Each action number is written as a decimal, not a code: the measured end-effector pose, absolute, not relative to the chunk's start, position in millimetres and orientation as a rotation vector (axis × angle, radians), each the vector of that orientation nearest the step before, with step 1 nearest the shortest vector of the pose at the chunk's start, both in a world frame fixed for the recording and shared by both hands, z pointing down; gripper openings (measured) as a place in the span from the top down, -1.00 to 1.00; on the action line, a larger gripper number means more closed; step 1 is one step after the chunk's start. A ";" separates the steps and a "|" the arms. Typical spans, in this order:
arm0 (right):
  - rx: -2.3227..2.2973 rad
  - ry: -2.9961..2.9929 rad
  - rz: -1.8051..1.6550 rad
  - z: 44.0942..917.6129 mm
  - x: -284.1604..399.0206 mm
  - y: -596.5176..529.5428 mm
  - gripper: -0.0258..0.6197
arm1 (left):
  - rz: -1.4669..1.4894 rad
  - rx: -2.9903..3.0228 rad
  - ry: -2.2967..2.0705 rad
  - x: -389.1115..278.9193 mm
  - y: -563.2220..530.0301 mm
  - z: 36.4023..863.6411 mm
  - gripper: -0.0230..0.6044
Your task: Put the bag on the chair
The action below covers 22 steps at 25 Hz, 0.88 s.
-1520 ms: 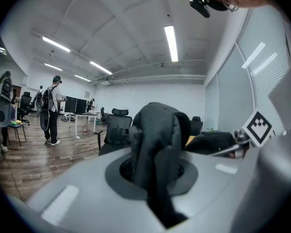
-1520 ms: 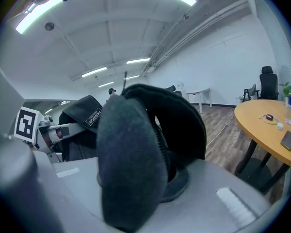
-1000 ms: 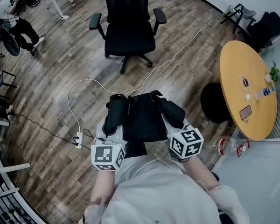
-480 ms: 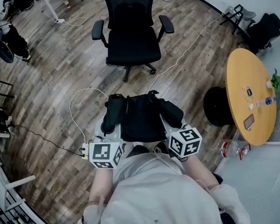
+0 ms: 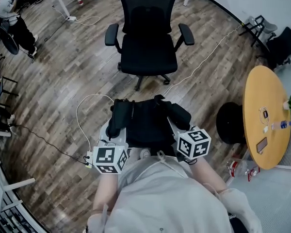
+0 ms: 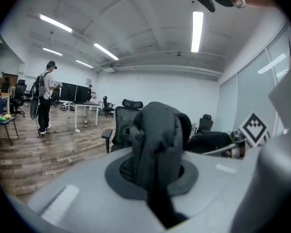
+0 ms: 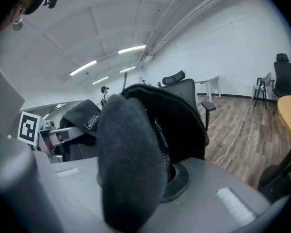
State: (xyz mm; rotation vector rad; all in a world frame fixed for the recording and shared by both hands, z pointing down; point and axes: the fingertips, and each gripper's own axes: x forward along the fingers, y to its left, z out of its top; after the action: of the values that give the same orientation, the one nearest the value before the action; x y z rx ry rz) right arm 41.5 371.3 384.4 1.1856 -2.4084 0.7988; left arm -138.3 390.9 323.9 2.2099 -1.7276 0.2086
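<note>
Wooden floor (image 5: 63, 81), with chair (image 5: 149, 55) placed straight ahead: bag (image 5: 145, 125) is carried crosswise, clamped by left hand-held gripper (image 5: 112, 137) and right hand-held gripper (image 5: 178, 128), both equally near it.

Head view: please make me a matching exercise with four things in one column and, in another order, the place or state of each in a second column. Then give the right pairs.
Things:
1. black bag
2. office chair
3. round table
4. white cable

Places or states:
A. lies in a loop on the wooden floor
B. carried above the floor, touching no furniture
C. stands upright, nothing on its seat
D. has a yellow top with small things lying on it

Right pairs: 1-B, 2-C, 3-D, 4-A.
</note>
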 end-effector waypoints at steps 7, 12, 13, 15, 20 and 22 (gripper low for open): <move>1.123 -2.454 0.758 376.3 37.5 280.7 0.83 | 0.195 2.172 -1.788 -141.1 309.7 316.0 0.82; 1.115 -2.454 0.752 372.8 52.9 204.4 0.83 | 0.215 2.155 -1.803 -124.9 234.0 313.6 0.82; 1.115 -2.456 0.751 372.5 58.7 189.5 0.83 | 0.213 2.153 -1.805 -119.6 218.9 313.5 0.82; 1.112 -2.461 0.748 372.4 68.5 160.2 0.83 | 0.210 2.149 -1.811 -110.2 189.0 313.8 0.82; 1.097 -2.463 0.739 374.2 91.8 93.5 0.83 | 0.210 2.131 -1.800 -87.3 122.0 319.1 0.82; 1.089 -2.460 0.744 375.6 98.5 73.7 0.83 | 0.211 2.125 -1.797 -80.9 101.6 321.0 0.82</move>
State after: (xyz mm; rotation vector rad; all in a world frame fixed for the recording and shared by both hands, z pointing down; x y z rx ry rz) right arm 98.5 73.7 375.6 1.0892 -2.4598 0.7436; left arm -80.9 101.6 321.0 2.1248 -1.7972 0.2113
